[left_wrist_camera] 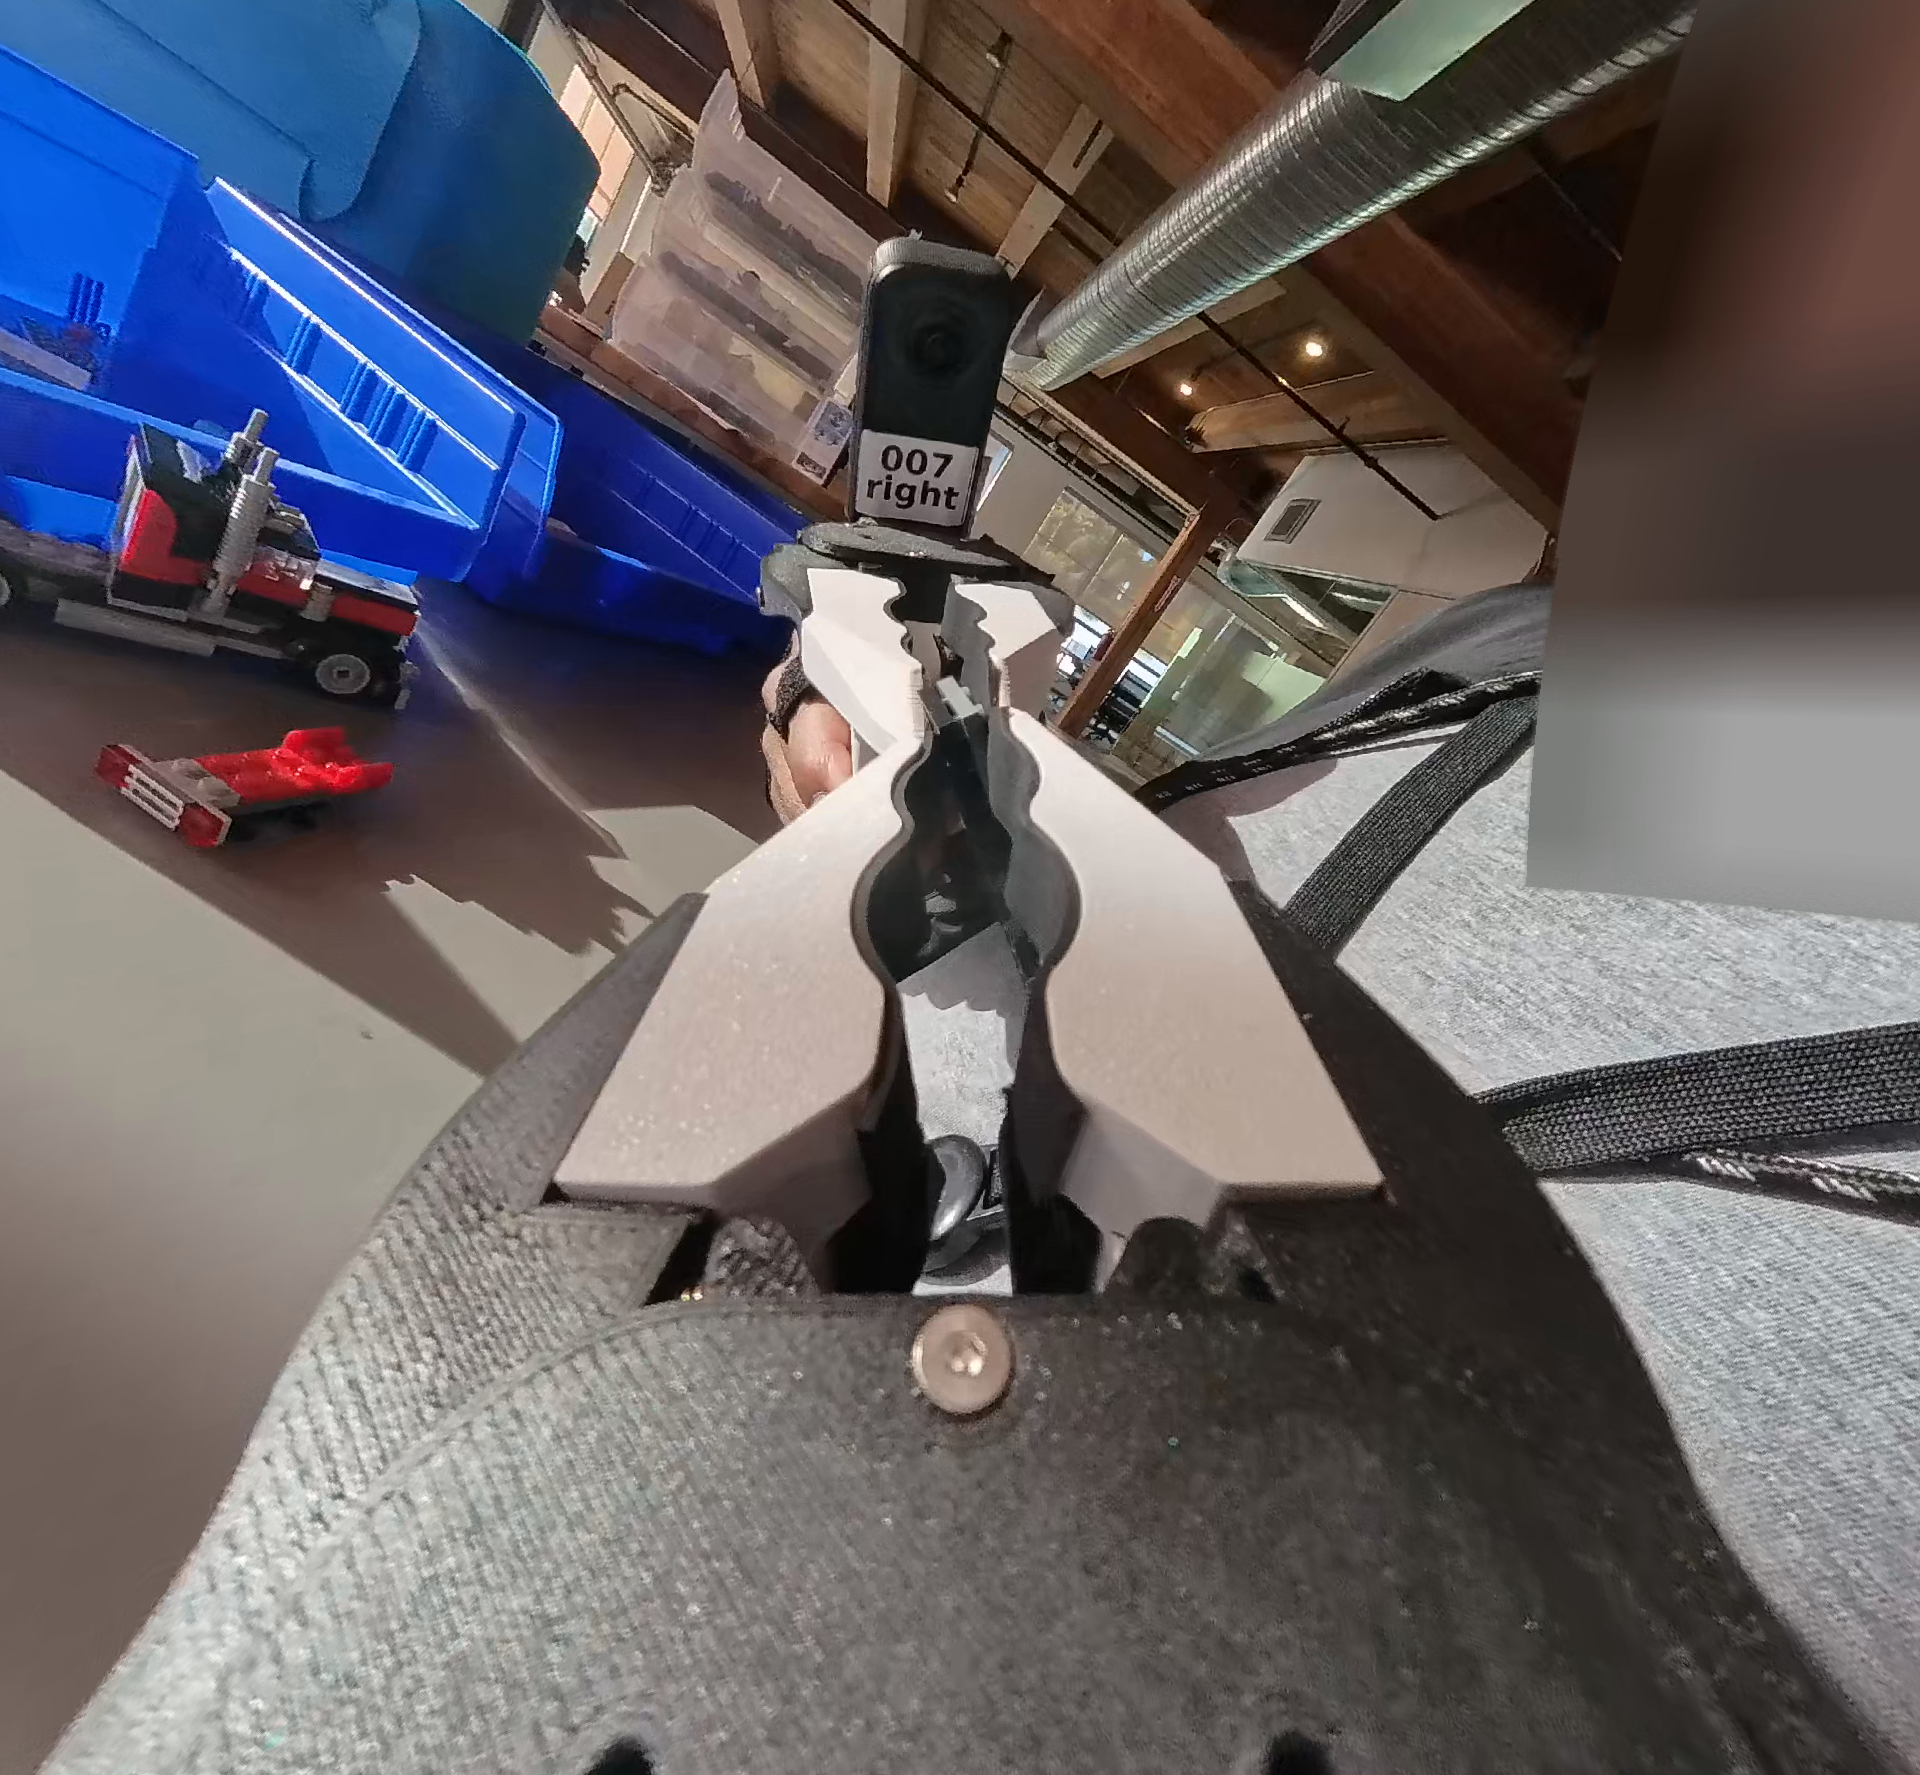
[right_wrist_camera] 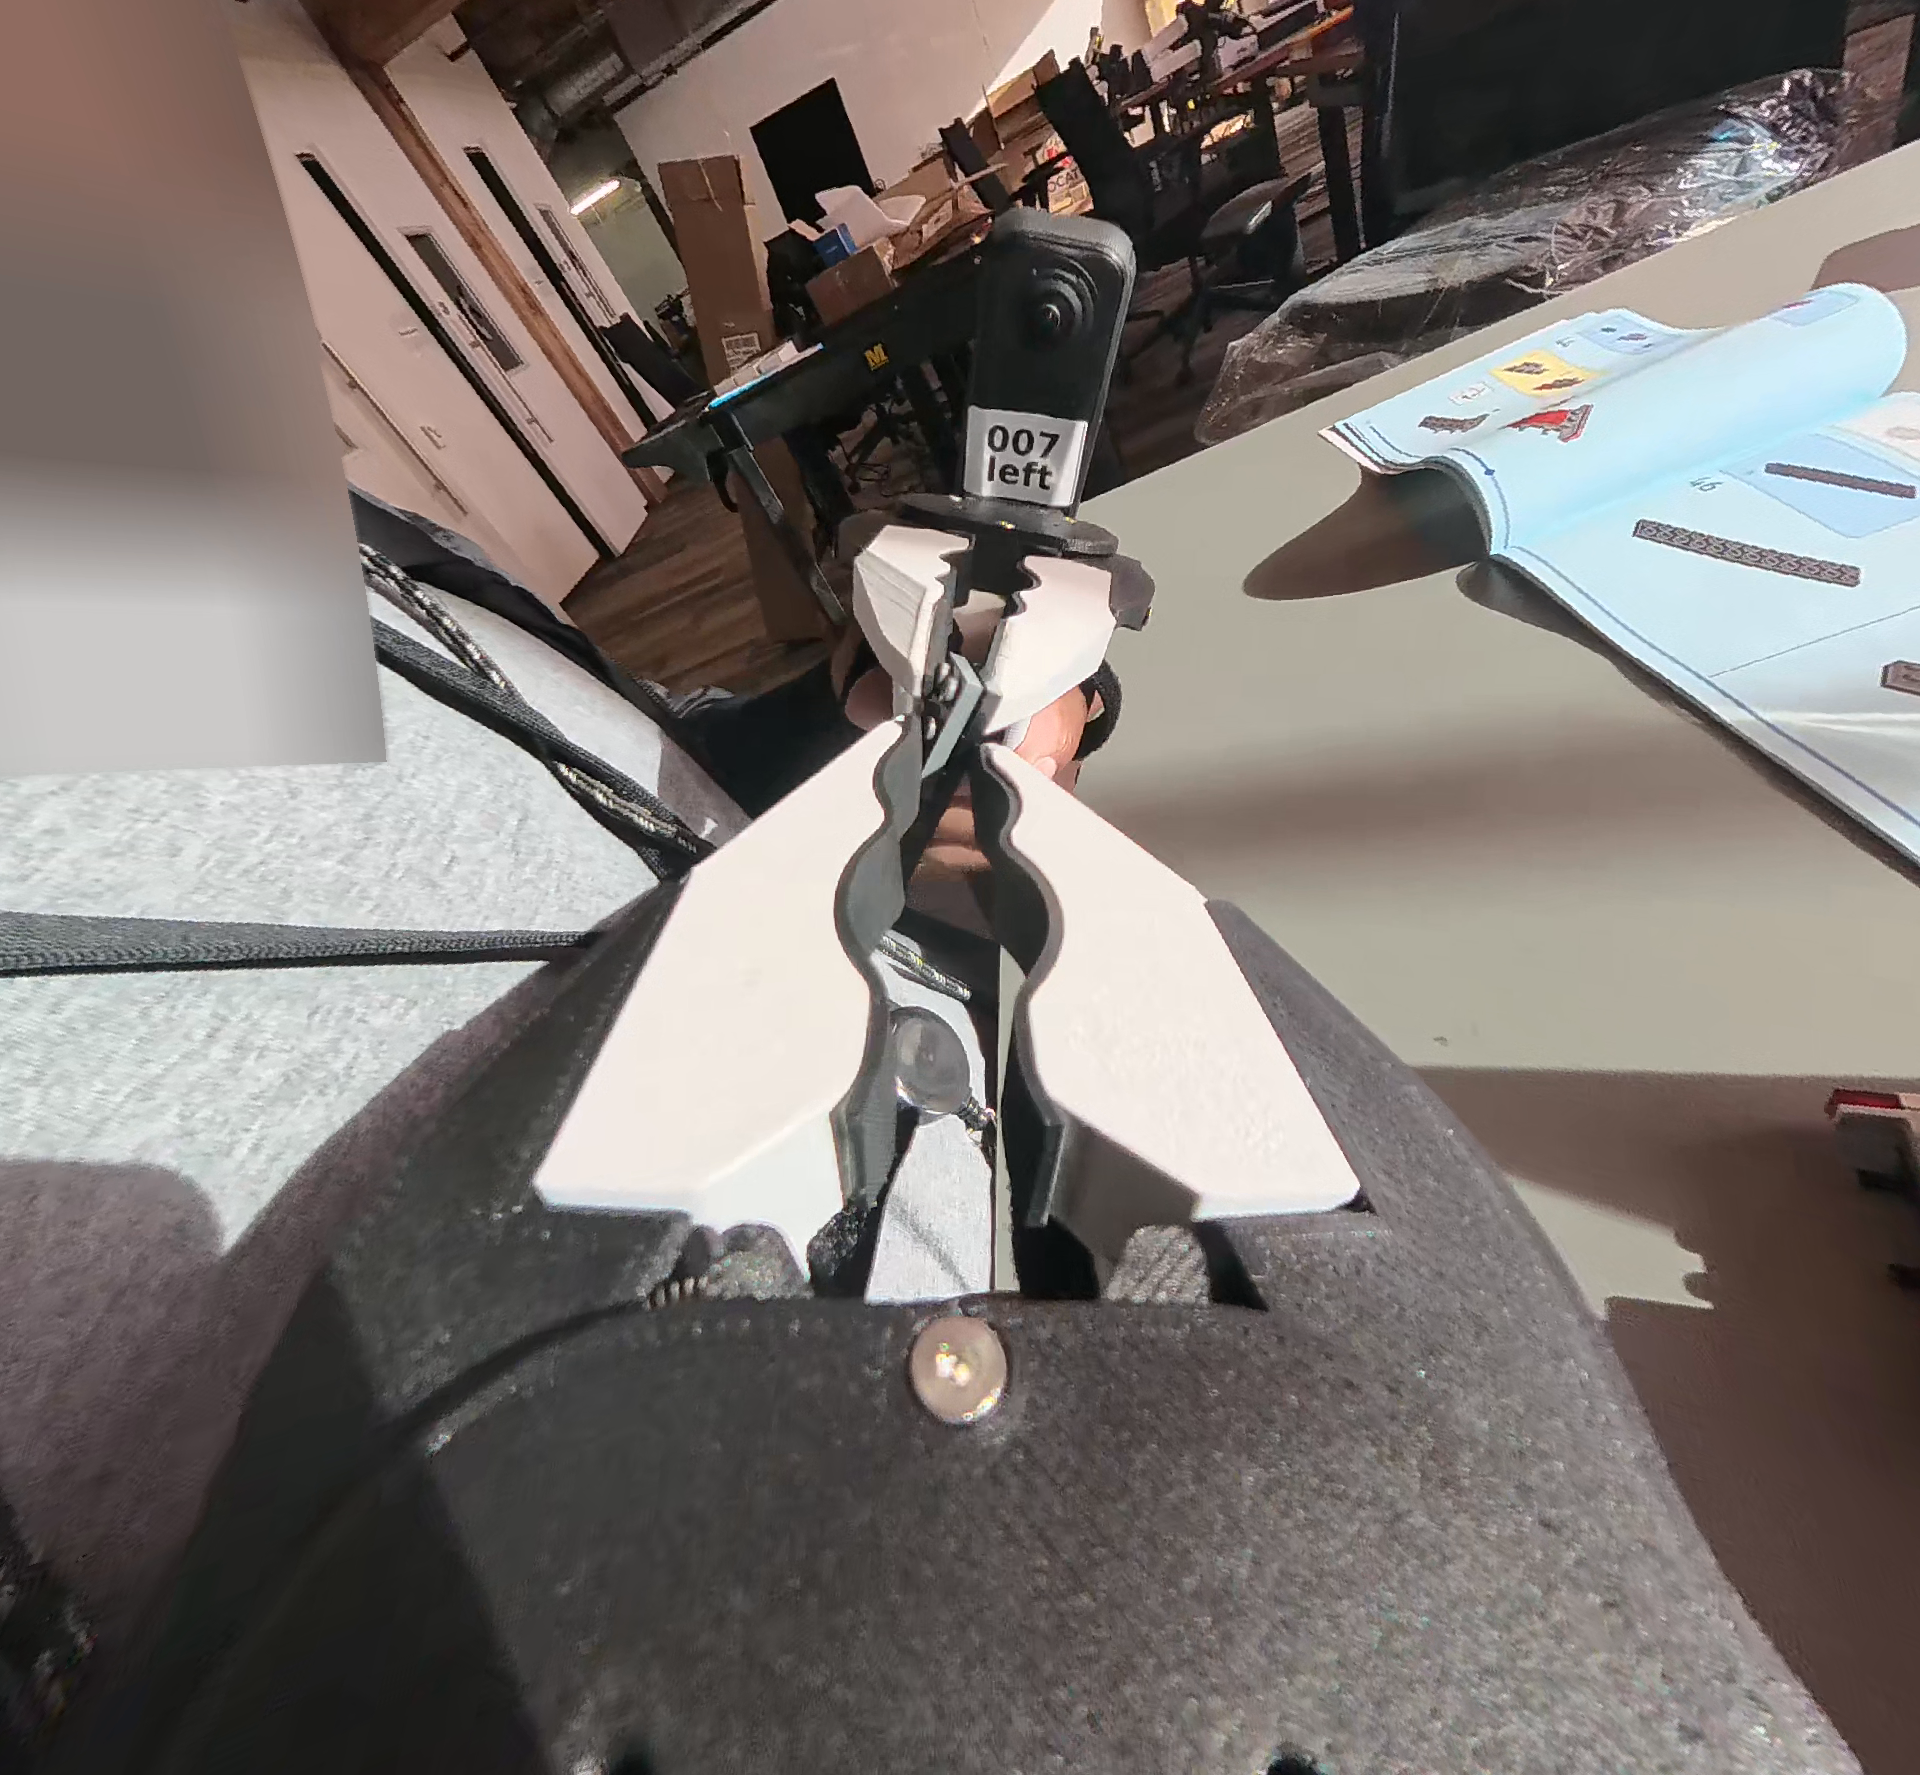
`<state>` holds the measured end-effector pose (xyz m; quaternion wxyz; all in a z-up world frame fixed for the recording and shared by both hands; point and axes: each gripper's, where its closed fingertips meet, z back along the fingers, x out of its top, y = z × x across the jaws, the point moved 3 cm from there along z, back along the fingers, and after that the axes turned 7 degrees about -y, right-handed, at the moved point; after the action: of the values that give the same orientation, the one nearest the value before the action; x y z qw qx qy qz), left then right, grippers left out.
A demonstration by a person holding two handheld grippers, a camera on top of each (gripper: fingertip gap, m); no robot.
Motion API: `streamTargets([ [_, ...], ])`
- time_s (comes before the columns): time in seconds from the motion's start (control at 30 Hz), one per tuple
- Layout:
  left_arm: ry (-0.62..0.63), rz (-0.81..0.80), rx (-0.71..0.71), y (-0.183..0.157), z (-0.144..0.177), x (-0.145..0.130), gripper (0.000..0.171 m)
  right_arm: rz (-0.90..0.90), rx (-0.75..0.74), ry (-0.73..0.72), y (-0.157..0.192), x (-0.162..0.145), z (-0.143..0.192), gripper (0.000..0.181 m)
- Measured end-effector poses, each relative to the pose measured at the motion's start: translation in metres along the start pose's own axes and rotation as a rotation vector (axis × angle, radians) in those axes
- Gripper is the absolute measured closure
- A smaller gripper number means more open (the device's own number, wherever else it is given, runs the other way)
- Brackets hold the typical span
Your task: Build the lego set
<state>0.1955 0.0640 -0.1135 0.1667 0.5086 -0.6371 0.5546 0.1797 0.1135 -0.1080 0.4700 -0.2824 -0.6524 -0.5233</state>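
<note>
My left gripper [left_wrist_camera: 961, 738] and my right gripper [right_wrist_camera: 951, 738] point at each other, tip to tip, above the person's lap. Both are closed down on a small dark grey lego piece [left_wrist_camera: 950, 697] held between the tips; it also shows in the right wrist view [right_wrist_camera: 961, 691]. Its exact shape is hidden by the fingers. The right gripper [left_wrist_camera: 940, 655] faces me in the left wrist view, and the left gripper [right_wrist_camera: 971, 645] faces me in the right wrist view. A red and black lego truck [left_wrist_camera: 208, 562] stands on the table [left_wrist_camera: 208, 1050], with a red sub-assembly [left_wrist_camera: 239, 780] lying in front of it.
Blue plastic bins [left_wrist_camera: 364, 437] stand behind the truck. An open instruction booklet [right_wrist_camera: 1662, 499] lies on the table. A red and grey piece [right_wrist_camera: 1881, 1133] sits at the right edge. The person's grey garment [left_wrist_camera: 1662, 998] with black straps lies below the grippers. Both grippers' tips are close together, under 4 cm apart.
</note>
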Motion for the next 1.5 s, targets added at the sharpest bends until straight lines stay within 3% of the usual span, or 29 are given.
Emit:
streamTargets([
  [0.27, 0.035, -0.077, -0.031, -0.006, 0.0, -0.003, 0.165, -0.029, 0.051, -0.009, 0.006, -0.001, -0.001, 0.168],
  [0.37, 0.059, -0.102, -0.049, -0.01, -0.002, -0.007, 0.164, -0.046, 0.071, -0.024, 0.008, 0.0, -0.001, 0.158],
  [0.5, 0.097, -0.149, -0.079, -0.016, -0.003, -0.013, 0.164, -0.077, 0.116, -0.039, 0.013, 0.001, 0.0, 0.17],
  [0.87, 0.163, -0.231, -0.104, -0.026, -0.005, -0.024, 0.164, -0.176, 0.155, 0.034, 0.024, -0.009, 0.004, 0.171],
  [1.5, 0.156, -0.152, -0.08, -0.029, -0.006, -0.024, 0.163, -0.111, 0.086, 0.022, 0.028, -0.008, 0.006, 0.172],
])
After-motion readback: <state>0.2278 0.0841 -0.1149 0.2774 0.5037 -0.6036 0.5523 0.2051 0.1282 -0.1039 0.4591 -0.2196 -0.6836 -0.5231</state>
